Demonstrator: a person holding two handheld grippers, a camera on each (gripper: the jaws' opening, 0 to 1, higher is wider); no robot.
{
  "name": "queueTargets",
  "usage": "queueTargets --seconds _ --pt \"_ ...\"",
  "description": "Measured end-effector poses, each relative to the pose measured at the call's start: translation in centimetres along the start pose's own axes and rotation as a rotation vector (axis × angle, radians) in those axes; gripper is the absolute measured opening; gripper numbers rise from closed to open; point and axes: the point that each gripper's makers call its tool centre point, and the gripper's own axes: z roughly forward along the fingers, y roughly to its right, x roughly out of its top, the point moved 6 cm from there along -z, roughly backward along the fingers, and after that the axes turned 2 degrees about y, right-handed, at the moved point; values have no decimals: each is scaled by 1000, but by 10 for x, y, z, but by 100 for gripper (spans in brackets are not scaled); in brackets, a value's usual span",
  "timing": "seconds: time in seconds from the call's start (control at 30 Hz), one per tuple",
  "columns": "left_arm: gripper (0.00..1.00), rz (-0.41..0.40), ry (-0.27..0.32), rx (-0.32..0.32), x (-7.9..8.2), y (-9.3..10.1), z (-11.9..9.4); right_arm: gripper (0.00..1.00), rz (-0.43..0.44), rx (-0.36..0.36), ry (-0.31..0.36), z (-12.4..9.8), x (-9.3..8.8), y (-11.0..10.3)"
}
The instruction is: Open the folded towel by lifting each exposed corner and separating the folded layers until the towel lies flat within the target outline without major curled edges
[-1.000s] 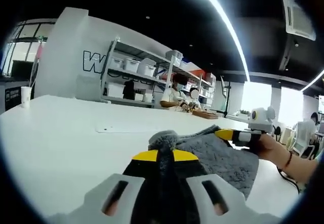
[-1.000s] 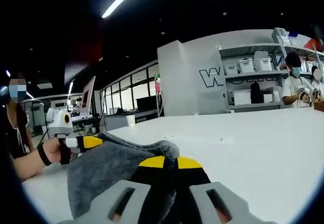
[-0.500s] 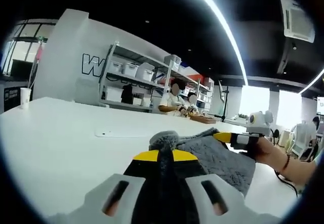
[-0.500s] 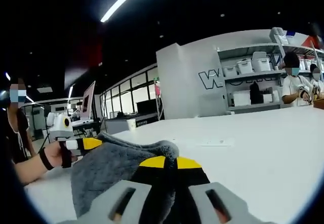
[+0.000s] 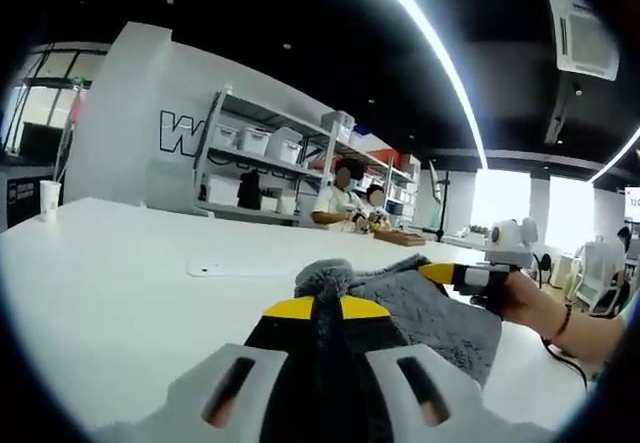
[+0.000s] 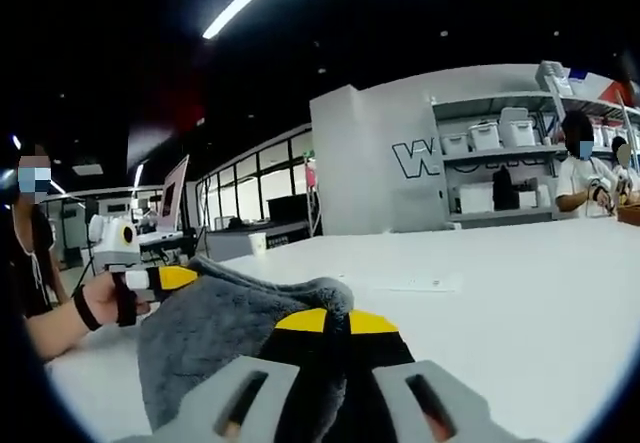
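A grey fluffy towel [image 5: 440, 315] hangs stretched between my two grippers just above the white table [image 5: 110, 263]. My left gripper [image 5: 326, 308] is shut on one bunched corner of it. In the right gripper view the towel [image 6: 215, 333] drapes to the left, and my right gripper [image 6: 336, 320] is shut on another corner. The right gripper [image 5: 445, 272] also enters the left gripper view from the right, held by a hand. The left gripper [image 6: 172, 279] enters the right gripper view from the left. A faint outline mark [image 5: 240, 267] lies on the table beyond the towel.
Shelving with white bins [image 5: 270, 158] stands at the far side, with people working at a bench [image 5: 345, 198]. A paper cup [image 5: 49, 199] stands at the table's far left edge. A person [image 6: 30, 253] stands at the left of the right gripper view.
Both views have tilted slightly with the hands; the towel stays held between the shut grippers at about the same spread.
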Motion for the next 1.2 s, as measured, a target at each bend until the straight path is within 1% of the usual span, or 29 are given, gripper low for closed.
queueTargets --seconds 0.1,0.17,0.27,0.37,0.47,0.53,0.57,0.67,0.7,0.77,0.83,0.9,1.0,1.2 --pt "4 -9 1 -2 0 0 0 0 2 -5 -8 0 -1 0" --pt "4 6 -2 0 0 2 -1 0 -37 -17 -17 0 0 -2" --pt "4 20 -5 6 0 2 -2 0 -44 -14 -12 -1 2 -4" --pt "4 6 -2 3 1 1 -2 0 -26 -8 -10 -1 2 -3" --pt "4 14 -9 5 0 1 -2 0 -27 -6 -15 -1 2 -2" --pt "4 8 -6 5 0 0 -2 0 -24 -4 -11 -1 5 -3" --pt "4 -2 -3 6 1 0 -3 0 -21 -2 -7 -1 6 -3" --pt "4 8 2 1 5 1 -4 0 -20 1 -7 0 9 -4" --pt "4 18 -1 0 5 2 -5 0 -19 1 -6 1 9 -4" --pt "4 75 -8 3 8 3 -6 0 -21 3 -7 1 9 -5" --pt "4 58 5 -11 12 6 -7 0 -25 -1 -6 0 10 -4" --pt "4 57 -1 -6 14 4 -7 0 -4 10 5 -2 13 -6" --pt "4 60 -6 -12 13 5 -8 0 -28 8 0 -2 14 -7" --pt "4 71 5 -28 19 9 -10 0 -24 10 6 -5 17 -9"
